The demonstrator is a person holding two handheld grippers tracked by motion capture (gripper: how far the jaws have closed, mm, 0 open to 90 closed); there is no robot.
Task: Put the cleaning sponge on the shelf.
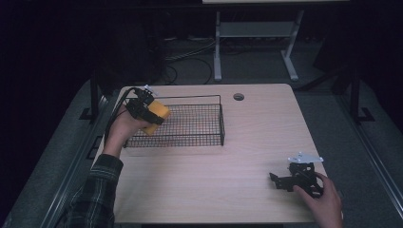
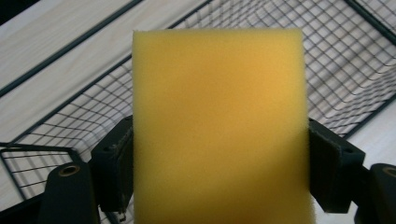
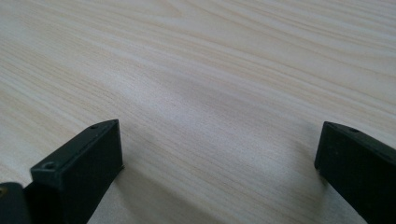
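My left gripper (image 1: 153, 114) pinches the yellow rectangular foam sponge (image 2: 219, 126) by its sides above the black wire mesh basket (image 1: 209, 137), ready, I judge, for dropping in. My right gripper (image 1: 285, 183) rests on the pale wooden table (image 1: 214, 180), jaws spread and empty, out of the way.

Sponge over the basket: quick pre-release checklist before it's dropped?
1. Sponge clamped between left tongs pads: ok.
2. Sponge above wire basket, at its left end: ok.
3. Basket floor under the sponge free of other items: ok, only mesh shows.
4. Basket sitting flat on table: ok.
5. Right tongs open, resting well apart from the basket: ok.
6. Sponge height above the mesh: cannot tell.
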